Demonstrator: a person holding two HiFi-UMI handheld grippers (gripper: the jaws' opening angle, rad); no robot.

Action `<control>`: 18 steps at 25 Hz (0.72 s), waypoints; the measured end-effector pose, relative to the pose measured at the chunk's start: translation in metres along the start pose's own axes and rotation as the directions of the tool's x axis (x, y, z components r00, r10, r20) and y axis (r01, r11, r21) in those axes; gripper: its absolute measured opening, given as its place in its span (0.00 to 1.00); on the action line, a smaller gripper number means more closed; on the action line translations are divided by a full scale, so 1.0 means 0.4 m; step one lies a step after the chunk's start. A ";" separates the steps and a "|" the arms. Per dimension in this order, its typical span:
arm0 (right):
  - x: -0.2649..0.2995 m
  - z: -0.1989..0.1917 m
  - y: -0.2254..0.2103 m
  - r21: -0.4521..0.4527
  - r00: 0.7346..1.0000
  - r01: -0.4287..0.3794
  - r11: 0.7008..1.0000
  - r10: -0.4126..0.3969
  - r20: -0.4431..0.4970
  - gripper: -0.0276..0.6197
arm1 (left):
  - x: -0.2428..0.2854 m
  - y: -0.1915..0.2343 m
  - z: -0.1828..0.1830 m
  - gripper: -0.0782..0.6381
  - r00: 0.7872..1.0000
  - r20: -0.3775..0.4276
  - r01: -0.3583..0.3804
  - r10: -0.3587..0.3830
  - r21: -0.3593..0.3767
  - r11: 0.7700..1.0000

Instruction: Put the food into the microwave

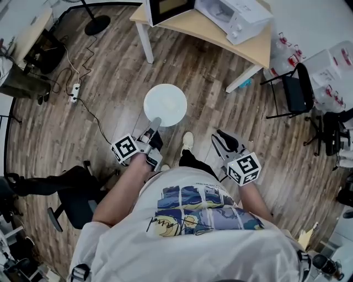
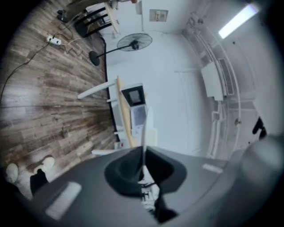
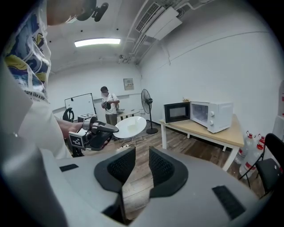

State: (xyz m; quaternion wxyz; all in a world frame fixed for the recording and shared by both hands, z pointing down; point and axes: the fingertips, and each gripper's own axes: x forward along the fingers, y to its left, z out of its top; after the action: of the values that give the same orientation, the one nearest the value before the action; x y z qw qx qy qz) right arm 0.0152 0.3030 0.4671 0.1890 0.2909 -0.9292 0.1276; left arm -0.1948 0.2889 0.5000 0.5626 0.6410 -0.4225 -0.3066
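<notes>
My L gripper is clamped on the rim of the white plate — plate is out in front of me over the wood floor, well short of the table. On it, the microwave w/ door open. R gripper — jaws apart, nothing btwn them.

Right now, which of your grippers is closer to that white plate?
Left. The left gripper has its jaws shut on the near rim of the white plate. The right gripper is apart from it, off to the plate's right, jaws open and empty.
</notes>
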 end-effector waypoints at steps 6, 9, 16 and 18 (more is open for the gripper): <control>0.080 0.102 -0.195 -0.001 0.997 -0.052 0.999 0.052 0.052 0.18 | 0.169 -0.056 0.078 0.13 0.999 0.033 0.013 -0.014 0.019 1.000; 0.099 0.127 -0.292 0.022 0.995 -0.069 0.997 0.068 0.071 0.18 | 0.253 -0.071 0.109 0.13 0.999 0.039 0.005 -0.006 0.032 0.999; 0.141 0.123 -0.464 0.055 0.997 -0.071 0.996 0.069 0.047 0.18 | 0.419 -0.068 0.152 0.13 0.998 0.055 -0.019 0.017 0.034 0.999; 0.160 0.130 -0.490 0.058 0.996 -0.074 0.996 0.072 0.048 0.18 | 0.458 -0.061 0.172 0.13 0.998 0.055 -0.033 0.031 0.041 0.999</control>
State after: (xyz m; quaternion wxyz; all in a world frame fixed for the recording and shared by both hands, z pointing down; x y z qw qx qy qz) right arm 0.0674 0.0970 0.4728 0.1541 0.2651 -0.9391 0.1552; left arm -0.1664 0.0946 0.4788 0.5424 0.6373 -0.4540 -0.3059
